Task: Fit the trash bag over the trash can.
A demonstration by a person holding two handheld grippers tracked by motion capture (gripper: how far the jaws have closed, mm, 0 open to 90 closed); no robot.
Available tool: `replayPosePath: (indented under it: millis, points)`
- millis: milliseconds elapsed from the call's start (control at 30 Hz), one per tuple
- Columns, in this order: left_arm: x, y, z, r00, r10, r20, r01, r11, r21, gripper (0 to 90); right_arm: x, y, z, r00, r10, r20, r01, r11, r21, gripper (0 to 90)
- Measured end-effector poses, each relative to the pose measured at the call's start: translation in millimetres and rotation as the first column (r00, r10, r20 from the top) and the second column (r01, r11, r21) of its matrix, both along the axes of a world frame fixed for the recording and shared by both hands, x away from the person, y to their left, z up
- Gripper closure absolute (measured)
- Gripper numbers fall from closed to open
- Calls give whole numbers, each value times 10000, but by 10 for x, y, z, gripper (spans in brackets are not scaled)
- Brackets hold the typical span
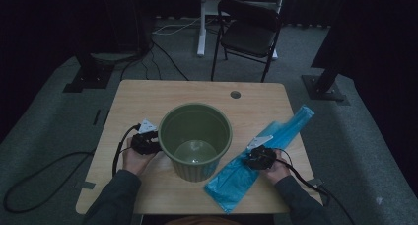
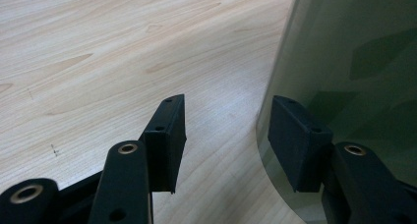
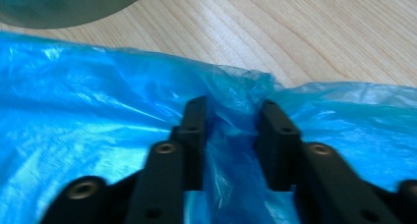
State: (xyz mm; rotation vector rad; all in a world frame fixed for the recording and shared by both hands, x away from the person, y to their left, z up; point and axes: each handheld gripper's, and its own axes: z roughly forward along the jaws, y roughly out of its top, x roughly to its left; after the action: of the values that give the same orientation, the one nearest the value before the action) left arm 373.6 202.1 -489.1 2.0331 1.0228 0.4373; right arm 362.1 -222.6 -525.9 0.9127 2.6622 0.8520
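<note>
A green plastic bin (image 1: pixel 169 117) stands upright in the middle of the wooden table (image 1: pixel 143 94). My left gripper (image 1: pixel 152 141) rests at the bin's left side. In the left gripper view my left gripper (image 2: pixel 227 135) is open, with bare table between the jaws and one jaw close against the bin's wall (image 2: pixel 359 62). A long blue plastic bag (image 1: pixel 287 129) lies flat, slanting along the table's right side. My right gripper (image 1: pixel 254 156) is down on its middle. In the right gripper view my right gripper (image 3: pixel 231 135) pinches a raised fold of the bag (image 3: pixel 88 111) between its pads.
A black folding chair (image 1: pixel 249 32) and a white stand (image 1: pixel 201 22) are on the carpet behind the table. A small round hole (image 1: pixel 235 94) is near the table's far edge. Cables trail off both sides. The bin's base (image 3: pixel 64 8) is just beyond the bag.
</note>
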Motion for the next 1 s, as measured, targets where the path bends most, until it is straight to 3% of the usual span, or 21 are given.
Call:
replayPosePath:
  millis: [133,400,600,867,933,1000]
  points:
    - [-21,7,-7,10000,-67,-70,67,10000,-7,485,48,-19,8,9999,-106,-38,105,9999,-81,850]
    - [-62,35,0,10000,-48,-80,47,10000,-76,478,87,-42,35,10000,-31,-76,28,9996,-284,856]
    - [-89,44,14,9999,-69,-96,68,9999,-138,468,119,-111,168,10000,2,32,-2,10000,17,856]
    - [-121,52,31,9998,-119,-146,117,9999,-127,467,195,-188,493,9987,51,501,-75,9988,491,856]
    - [-134,59,37,9998,-135,-151,134,9999,-101,465,208,-230,685,9972,172,728,-217,9979,607,856]
    - [-146,64,40,9998,-123,-159,121,9999,-119,465,207,-237,718,9967,189,785,-239,9978,626,856]
